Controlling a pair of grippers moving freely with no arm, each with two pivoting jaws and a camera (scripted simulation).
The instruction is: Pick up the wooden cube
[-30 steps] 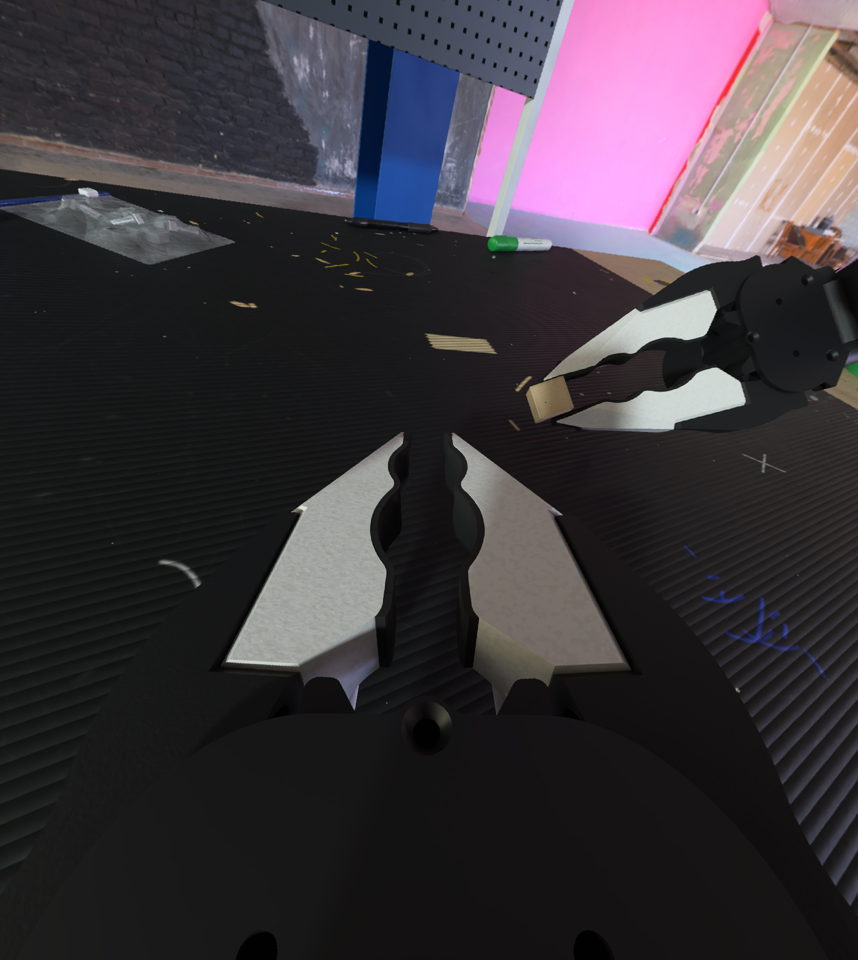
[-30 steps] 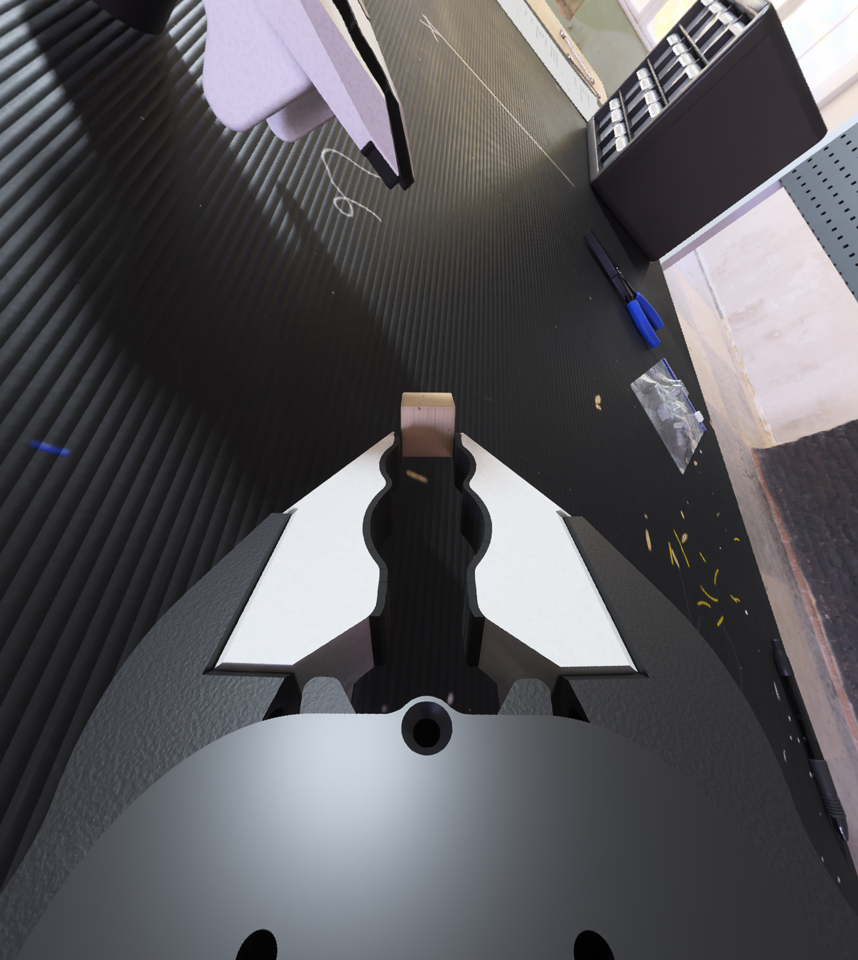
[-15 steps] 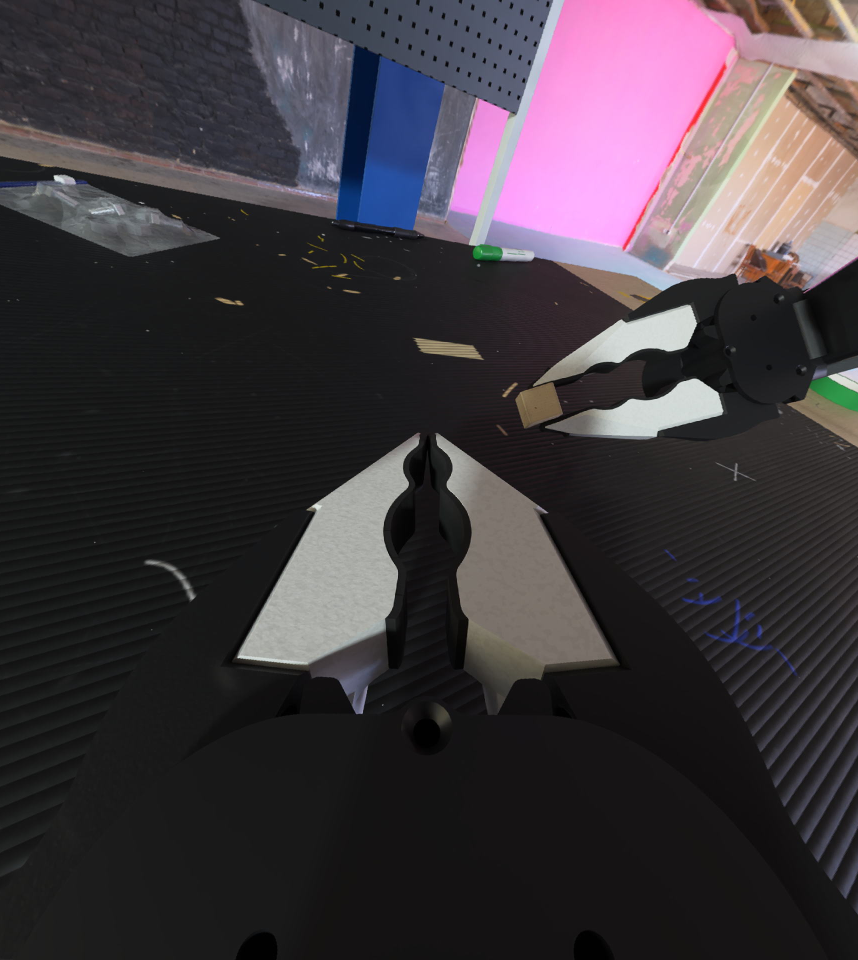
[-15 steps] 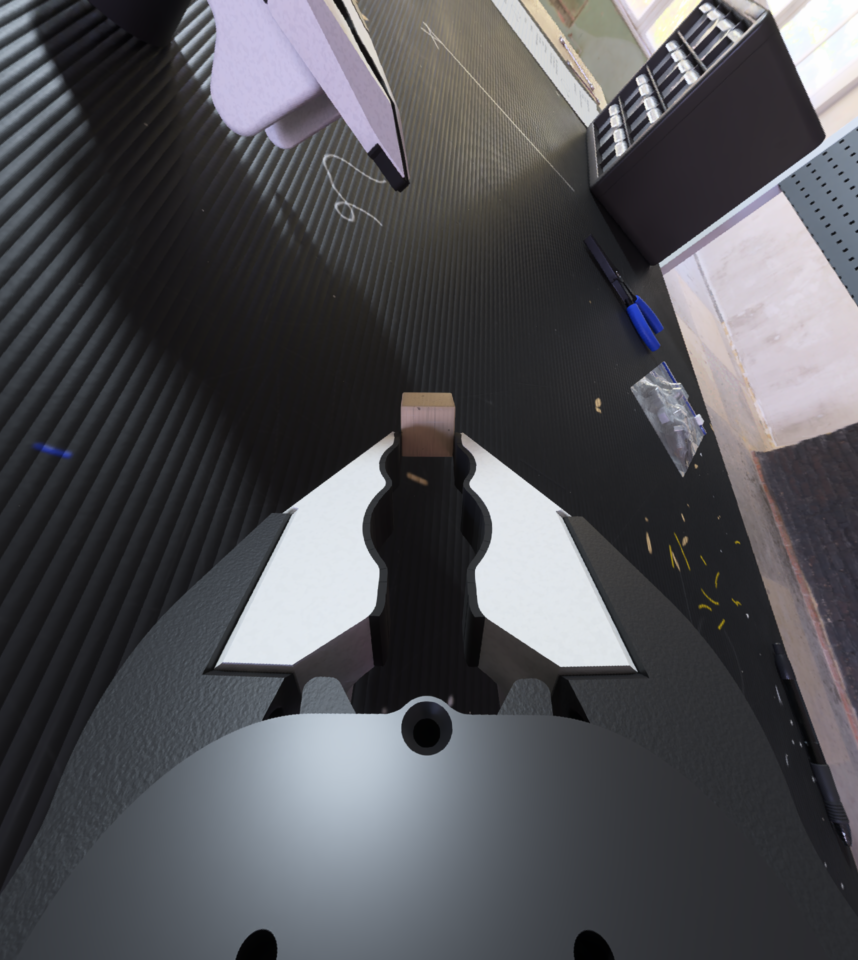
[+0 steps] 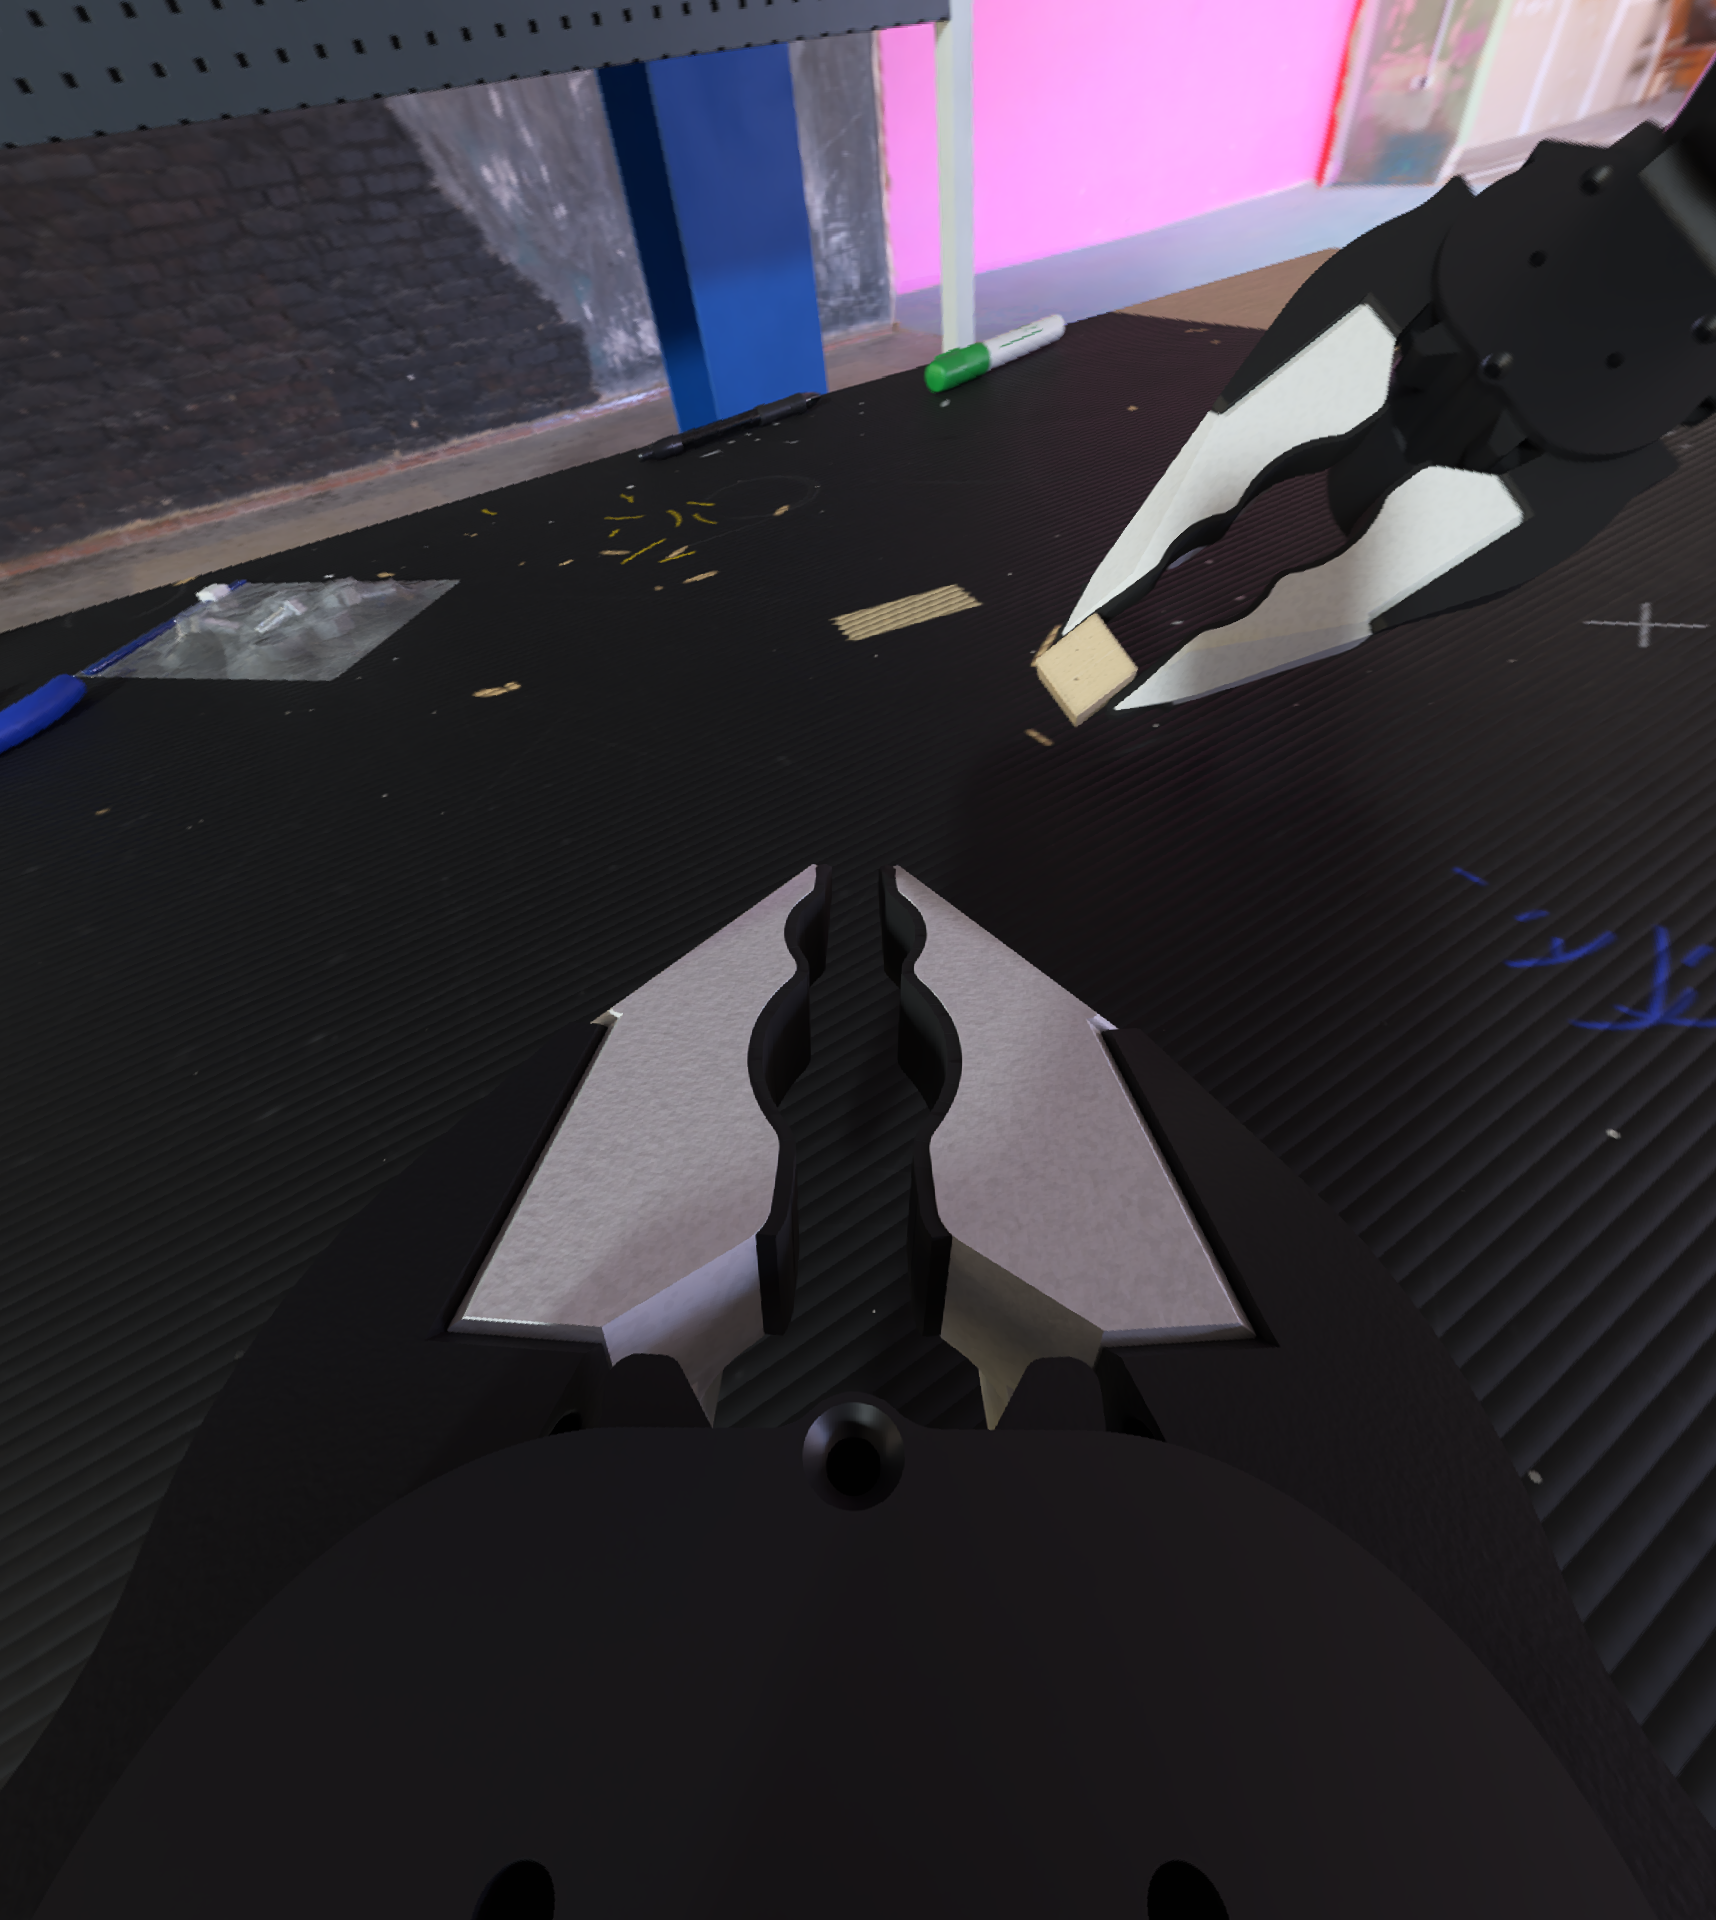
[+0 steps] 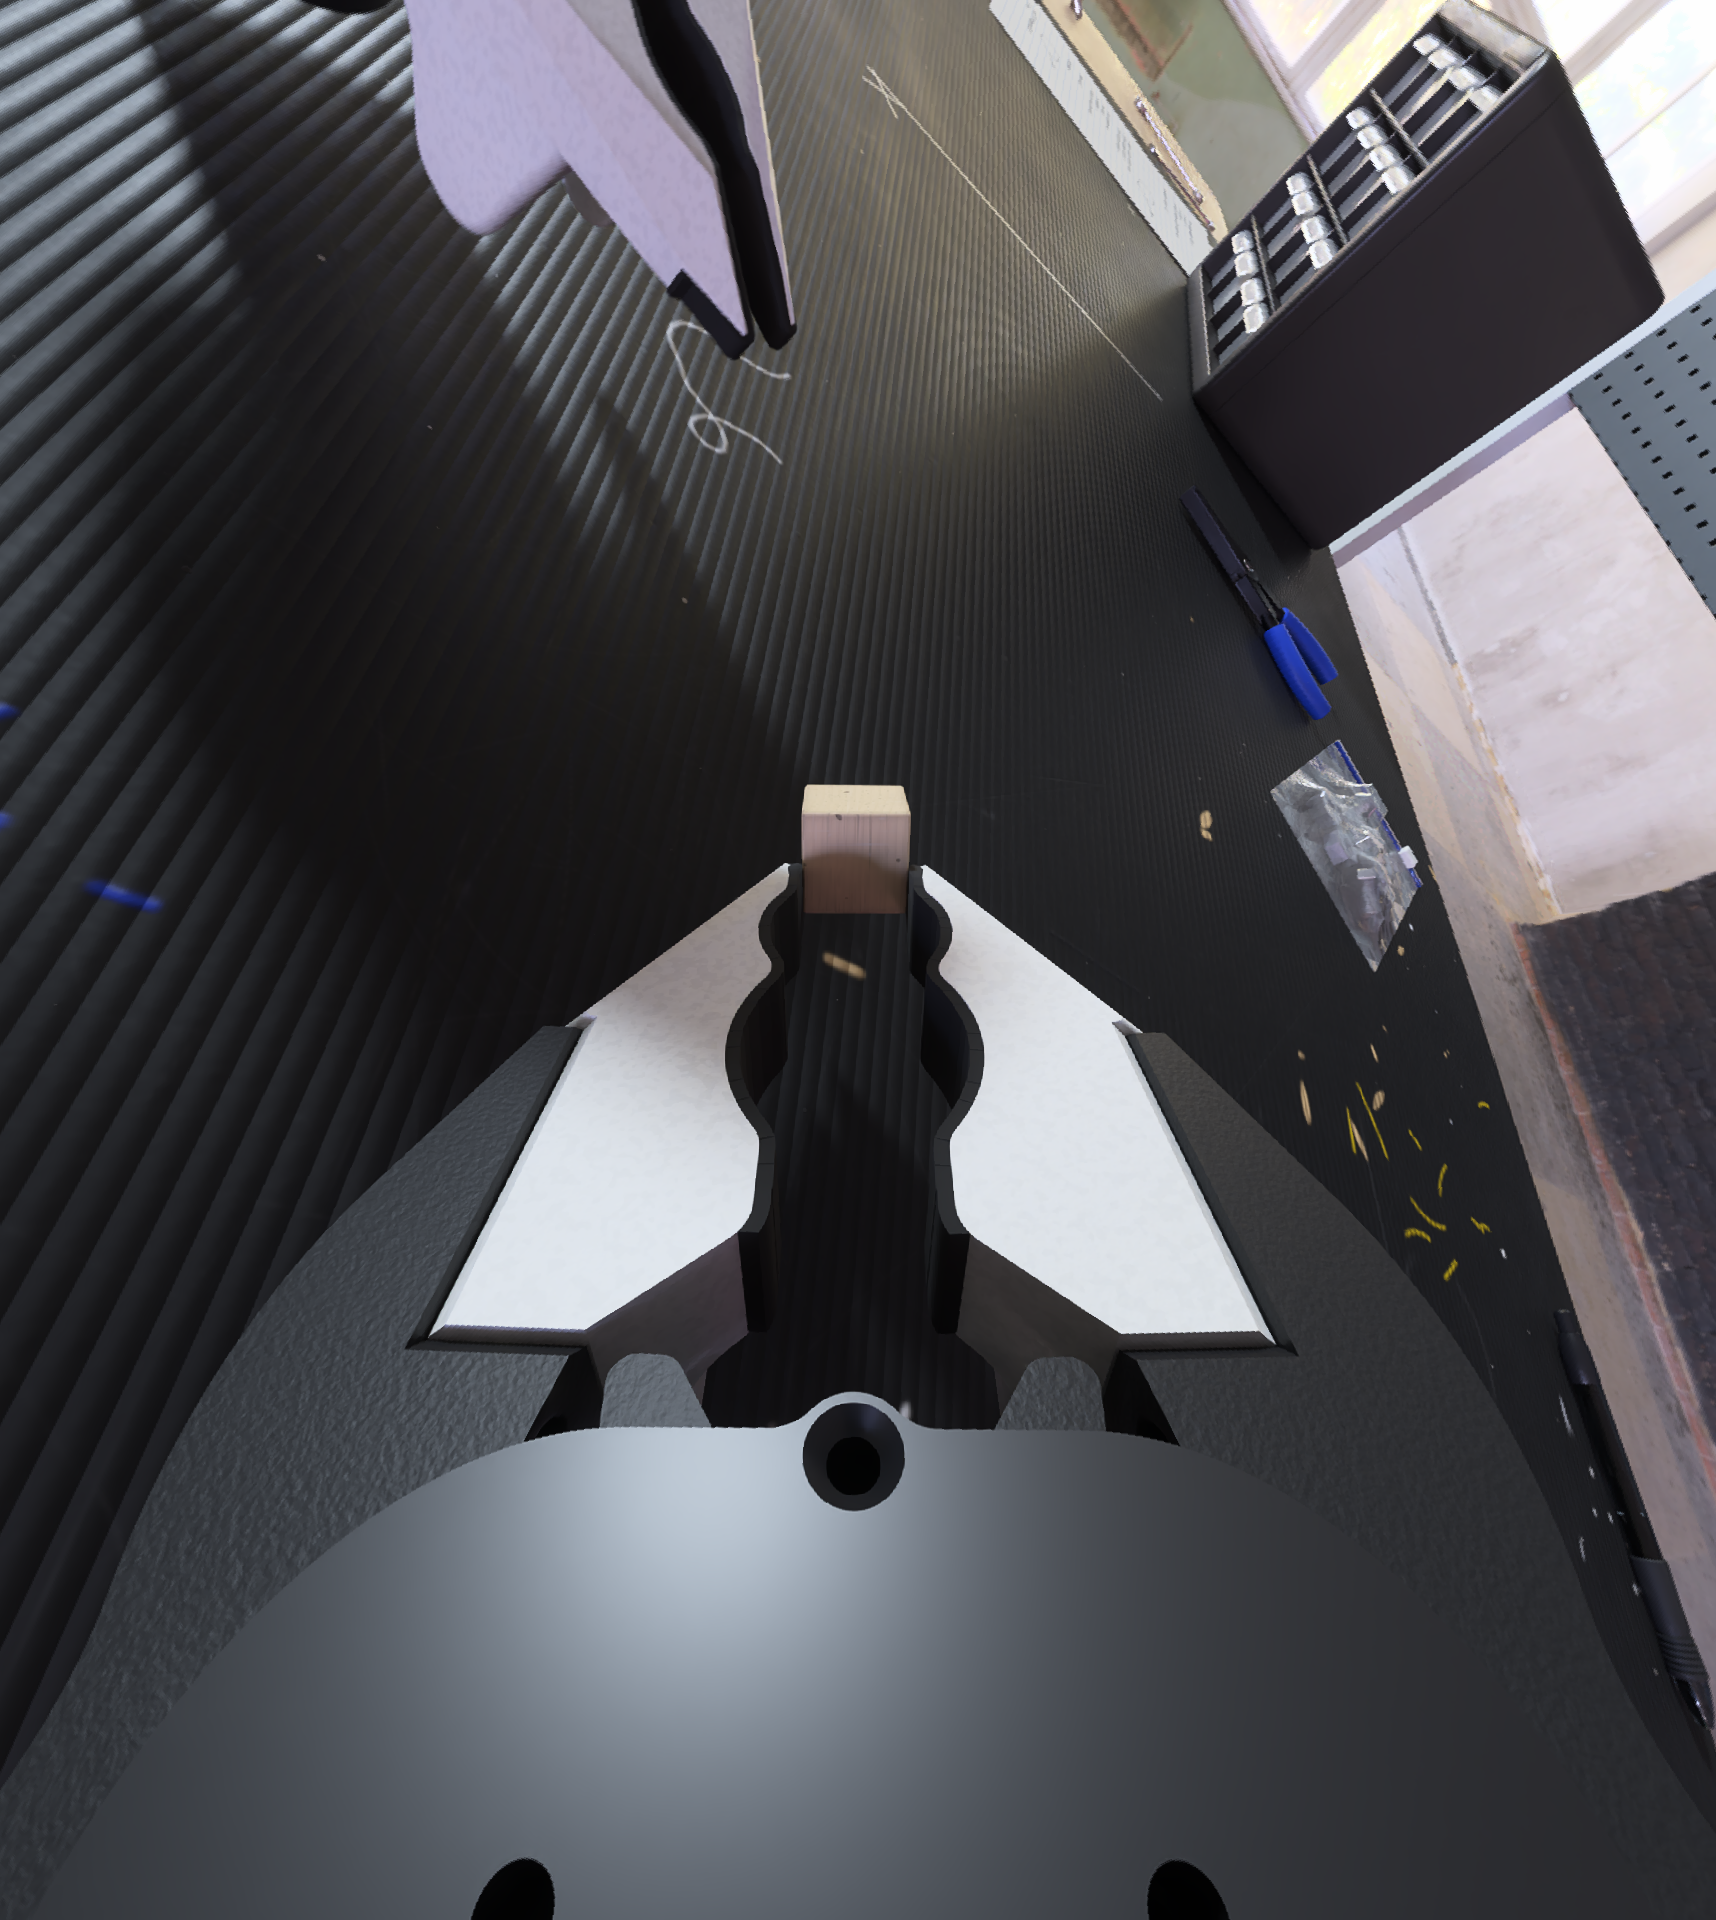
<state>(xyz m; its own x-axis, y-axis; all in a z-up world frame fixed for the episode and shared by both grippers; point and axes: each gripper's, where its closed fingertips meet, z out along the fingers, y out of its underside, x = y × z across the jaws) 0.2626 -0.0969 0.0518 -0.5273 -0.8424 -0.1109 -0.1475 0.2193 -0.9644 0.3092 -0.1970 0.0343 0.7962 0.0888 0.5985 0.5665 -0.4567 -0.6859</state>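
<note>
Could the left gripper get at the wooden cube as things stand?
Probably not usefully: the wooden cube is pinched between the right gripper fingertips. Bare mat lies between, but the left gripper is barely open.

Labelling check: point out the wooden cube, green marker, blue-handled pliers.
wooden cube (image 6: 854, 847), right wrist view, top face.
green marker (image 5: 991, 351), left wrist view, mid-barrel.
blue-handled pliers (image 6: 1295, 657), right wrist view, blue grip.

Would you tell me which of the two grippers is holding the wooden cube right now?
The right gripper: the wooden cube sits pinched between its fingertips, above the black mat. The left gripper holds nothing, its jaws slightly apart.
</note>
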